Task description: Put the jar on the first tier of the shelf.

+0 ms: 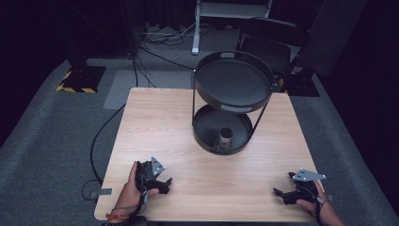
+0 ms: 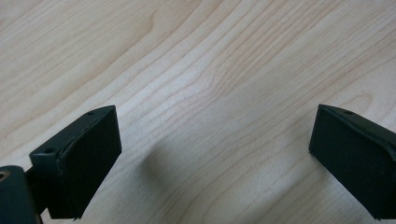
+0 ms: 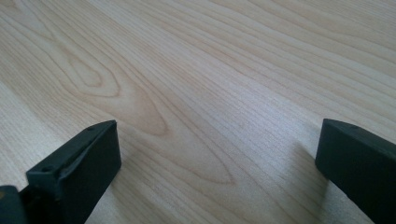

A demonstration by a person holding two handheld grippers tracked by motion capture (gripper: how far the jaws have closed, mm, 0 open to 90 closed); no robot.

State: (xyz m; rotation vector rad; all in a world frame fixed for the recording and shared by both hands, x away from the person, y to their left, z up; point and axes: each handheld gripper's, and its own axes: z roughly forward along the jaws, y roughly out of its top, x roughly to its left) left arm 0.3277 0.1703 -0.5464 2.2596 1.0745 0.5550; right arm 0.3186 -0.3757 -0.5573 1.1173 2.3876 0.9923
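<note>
Setting: pale wooden table [image 1: 179, 122] on grey carpet, with a dark background behind it; places below are given relative to the two-tier black stand [image 1: 231, 101] at the table's far middle.
Left gripper [image 1: 162, 184]: on the near side of the stand and to its left, well apart from it, close to the table's near edge. A hand [image 1: 133, 187] grips it from behind. In the left gripper view the jaws stand wide apart with bare wood grain between them, and they hold nothing.
Right gripper [image 1: 281, 194]: on the near side of the stand and to its right, well apart from it, close to the near right corner. A hand [image 1: 318, 203] holds it, and a grey three-cornered plate sits on top. In the right gripper view its jaws are spread wide over bare wood, with nothing between them.
Metal cup [image 1: 226, 138]: small and cylindrical, upright in the stand's lower tray [image 1: 207, 126], toward that tray's near side.
Upper tray [image 1: 234, 77]: round, black and raised-rimmed, held above the lower tray on thin rods, tilted so its inside faces the high view.
Cable [image 1: 101, 132]: black, past the table's left edge, left of the stand, trailing over the carpet.
Beyond the stand: a dark chair [image 1: 273, 42], white desk legs [image 1: 196, 28] and a tangle of cables [image 1: 162, 35] on the floor.
</note>
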